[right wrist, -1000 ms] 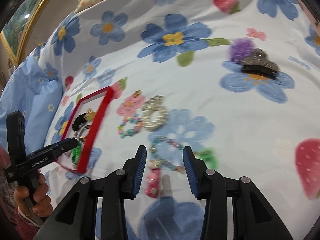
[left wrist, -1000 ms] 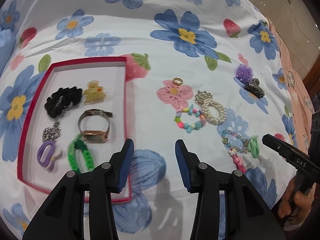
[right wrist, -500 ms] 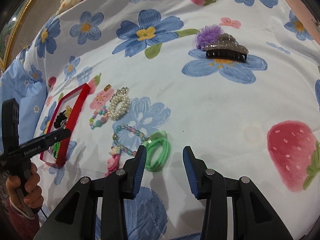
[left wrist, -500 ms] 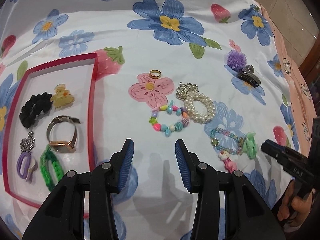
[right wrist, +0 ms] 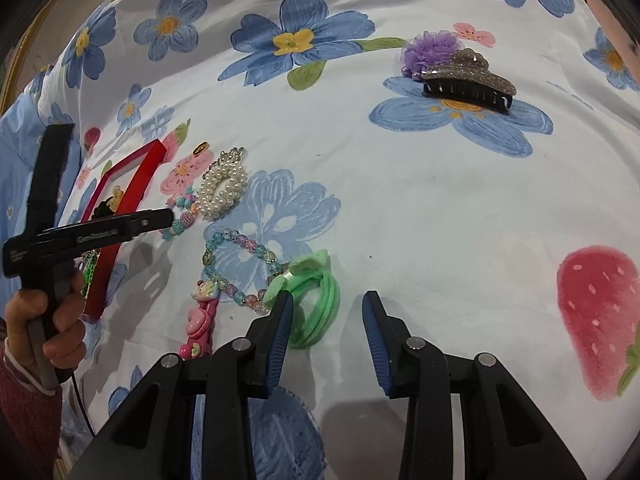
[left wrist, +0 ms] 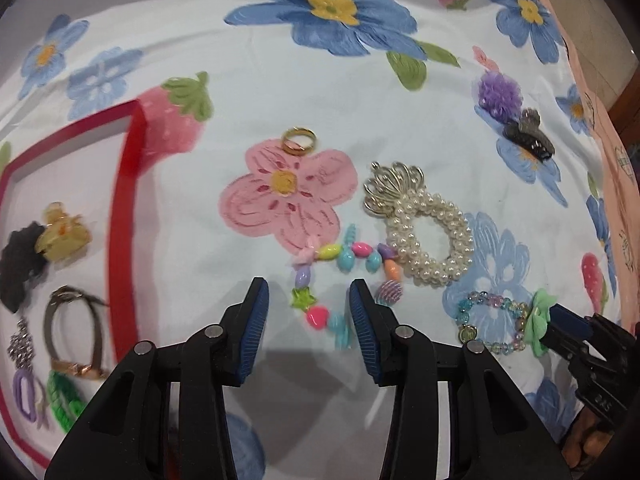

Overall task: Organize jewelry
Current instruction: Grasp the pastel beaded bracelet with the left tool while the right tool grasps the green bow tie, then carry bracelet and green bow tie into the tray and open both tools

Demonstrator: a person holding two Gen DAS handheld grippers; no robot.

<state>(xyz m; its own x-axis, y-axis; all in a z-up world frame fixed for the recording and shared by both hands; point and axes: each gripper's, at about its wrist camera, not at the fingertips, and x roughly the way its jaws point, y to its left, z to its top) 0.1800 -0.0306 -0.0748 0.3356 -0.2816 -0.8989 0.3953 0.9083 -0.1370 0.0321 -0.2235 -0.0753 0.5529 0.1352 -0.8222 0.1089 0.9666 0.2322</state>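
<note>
My left gripper [left wrist: 308,308] hung released over the flowered bedsheet [left wrist: 256,80], its jaws either side of the near part of the colourful bead bracelet [left wrist: 344,276], not gripping it. My right gripper [right wrist: 326,332] was released too, its left finger touching the green hair tie [right wrist: 316,300]. The red tray [left wrist: 120,240] lay left, holding jewelry.

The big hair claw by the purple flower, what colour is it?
Glittery grey-silver hair claw with black teeth; clearest in the right wrist view.

Flower-and-strawberry bedsheet [right wrist: 420,200], blue pillow [right wrist: 16,152], tiled floor [left wrist: 596,12] beyond.
</note>
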